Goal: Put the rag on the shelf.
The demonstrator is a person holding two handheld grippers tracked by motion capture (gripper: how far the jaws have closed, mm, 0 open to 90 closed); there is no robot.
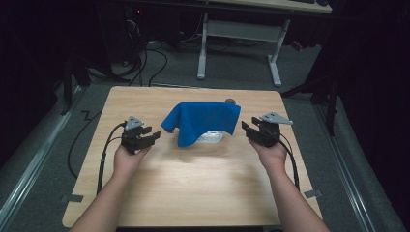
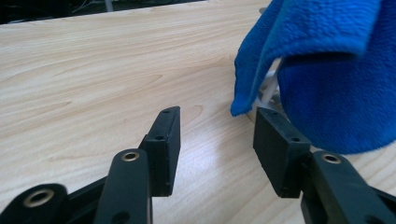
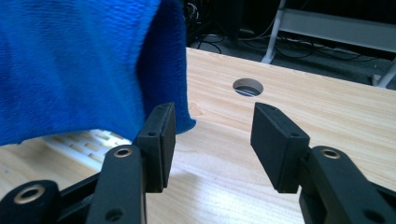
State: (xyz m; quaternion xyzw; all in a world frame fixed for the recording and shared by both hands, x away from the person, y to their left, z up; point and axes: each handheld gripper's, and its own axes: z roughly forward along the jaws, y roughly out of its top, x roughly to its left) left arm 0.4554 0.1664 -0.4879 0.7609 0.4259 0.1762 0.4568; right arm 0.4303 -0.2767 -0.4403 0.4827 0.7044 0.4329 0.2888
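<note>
Nearest to me are my own forearms, coming in over the near edge of the wooden table [image 1: 193,193], with a broad bare stretch of board between them and the work. My left gripper [image 1: 143,137] sits in my left hand, jaws spread apart and holding nothing; in the left gripper view [image 2: 217,140] the gap between the pads frames bare wood, with the hanging corner of the blue cloth [image 2: 327,70] just beyond the right-hand pad, close but not gripped. My right gripper [image 1: 254,129] is likewise released, jaws wide; in the right gripper view [image 3: 212,140] the cloth [image 3: 84,65] hangs just behind the left-hand pad, and I cannot tell whether it brushes it.

The blue cloth [image 1: 203,121] lies mid-table between my two grippers, draped over a pale slotted object [image 1: 211,137] that peeks out under its front hem; in the right gripper view those white slats [image 3: 88,140] show beneath the cloth's lower edge. What the object is, I cannot tell.

To the left of my left gripper and to the right of my right one there is open board out to the table's side edges. A round hole [image 3: 248,87] is cut in the tabletop behind the cloth. Past the far edge, a white table frame [image 1: 241,43] and loose cables [image 1: 154,63] sit on the grey floor.
</note>
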